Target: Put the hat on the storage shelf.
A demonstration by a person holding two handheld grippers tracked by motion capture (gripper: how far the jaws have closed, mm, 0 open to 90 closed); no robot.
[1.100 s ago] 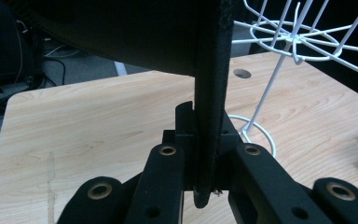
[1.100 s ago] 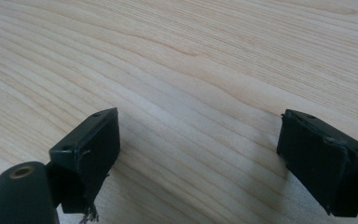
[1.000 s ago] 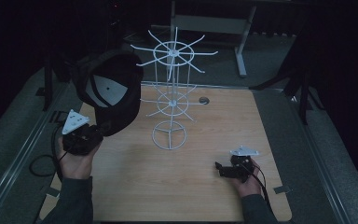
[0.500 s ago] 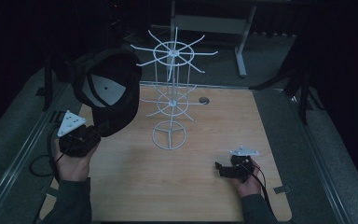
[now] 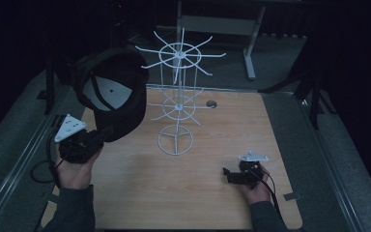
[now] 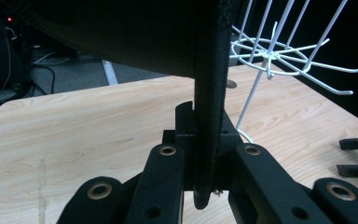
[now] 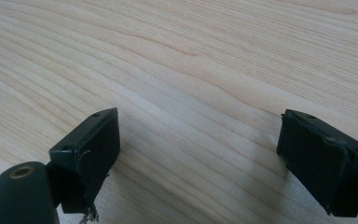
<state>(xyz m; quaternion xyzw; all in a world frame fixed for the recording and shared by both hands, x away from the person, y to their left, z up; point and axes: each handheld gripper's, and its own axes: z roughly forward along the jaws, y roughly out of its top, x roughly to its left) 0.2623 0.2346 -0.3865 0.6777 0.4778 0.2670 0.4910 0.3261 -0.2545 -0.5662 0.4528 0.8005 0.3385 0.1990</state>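
Black cap (image 5: 113, 96) clamped by its rim in left gripper (image 5: 96, 140), barely moved since a second ago; rack (image 5: 176, 96) hooks unreached. Right gripper (image 5: 228, 175) idle, jaws wide, empty.

Table centre is occupied by the white wire rack (image 5: 176, 104), its hooked arms spread wide at two levels. The left approach to the rack is blocked by the raised black cap (image 5: 113, 94). Bare tabletop (image 5: 174, 193) is left between the hands.

Dark grey-green sleeves (image 5: 72, 212) are worn. Black grippers, left (image 5: 84, 145) and right (image 5: 239, 175), are topped by grey three-cornered plates; brass-ringed pivots, black cables noted.
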